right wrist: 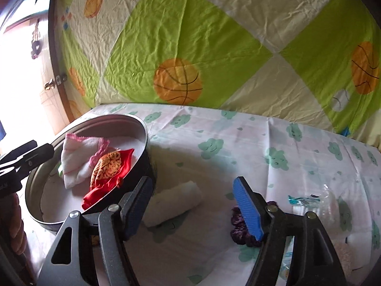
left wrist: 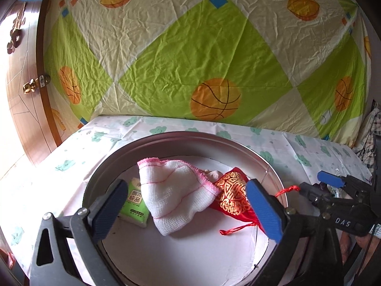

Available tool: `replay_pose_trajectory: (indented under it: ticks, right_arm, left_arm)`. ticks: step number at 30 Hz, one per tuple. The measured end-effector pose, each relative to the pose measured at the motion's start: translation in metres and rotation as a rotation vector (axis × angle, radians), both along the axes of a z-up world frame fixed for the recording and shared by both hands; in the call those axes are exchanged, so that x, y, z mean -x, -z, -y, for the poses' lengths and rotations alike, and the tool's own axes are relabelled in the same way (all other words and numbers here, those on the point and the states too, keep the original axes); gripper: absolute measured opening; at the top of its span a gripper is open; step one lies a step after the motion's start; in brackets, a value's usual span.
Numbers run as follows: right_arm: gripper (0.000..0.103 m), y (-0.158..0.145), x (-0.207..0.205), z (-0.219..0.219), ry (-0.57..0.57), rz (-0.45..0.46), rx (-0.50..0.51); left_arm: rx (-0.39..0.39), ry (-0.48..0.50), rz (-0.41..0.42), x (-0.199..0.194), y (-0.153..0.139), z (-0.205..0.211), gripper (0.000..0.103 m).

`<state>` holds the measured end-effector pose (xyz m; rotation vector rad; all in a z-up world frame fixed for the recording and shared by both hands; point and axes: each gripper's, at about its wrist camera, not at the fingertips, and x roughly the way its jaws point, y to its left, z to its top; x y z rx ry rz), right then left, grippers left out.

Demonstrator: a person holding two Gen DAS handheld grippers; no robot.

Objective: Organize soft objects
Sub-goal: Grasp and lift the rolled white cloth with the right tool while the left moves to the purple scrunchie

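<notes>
Both my jaws gape empty. My right gripper [right wrist: 194, 205] could snag the tin [right wrist: 139, 178] reaching the white roll [right wrist: 175, 201], tipping its red pouch [right wrist: 107, 174] out.

Left gripper [left wrist: 188, 206]: dark grey plastic frame, silver round screws at the joints, one finger faced with a ribbed blue pad, the other with a dark one. Right gripper [right wrist: 194, 205]: same build; white lettering, possibly "DAS", is seen on its body.
</notes>
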<state>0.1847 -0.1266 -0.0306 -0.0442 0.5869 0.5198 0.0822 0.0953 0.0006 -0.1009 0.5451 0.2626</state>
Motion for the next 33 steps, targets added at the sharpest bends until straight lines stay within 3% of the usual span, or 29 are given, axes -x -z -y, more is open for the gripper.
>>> replay_pose_trajectory:
  ticks: [3,14,21,23,27,33]
  right_arm:
    - [0.072,0.013,-0.002,-0.015,-0.079,-0.039,0.039]
    - [0.072,0.045,-0.033,-0.037,-0.067,-0.275,0.001]
    - [0.065,0.054,-0.039,-0.044,-0.066,-0.322,-0.009]
    - [0.052,0.055,-0.040,-0.048,-0.077,-0.326,-0.005]
    - [0.043,0.053,-0.038,-0.049,-0.109,-0.344,-0.041]
    - [0.041,0.032,-0.019,-0.030,-0.086,-0.260,-0.067]
  left_arm:
    - [0.023,-0.006,0.001,0.000,0.002,-0.002,0.102]
    - [0.048,-0.011,0.004,0.001,0.003,0.000,0.102]
    - [0.054,-0.007,-0.001,-0.001,0.000,0.006,0.102]
    - [0.042,0.000,-0.003,-0.001,-0.001,0.010,0.102]
    - [0.035,0.008,-0.002,-0.003,-0.004,0.016,0.102]
    - [0.018,0.041,-0.007,-0.013,-0.006,0.038,0.102]
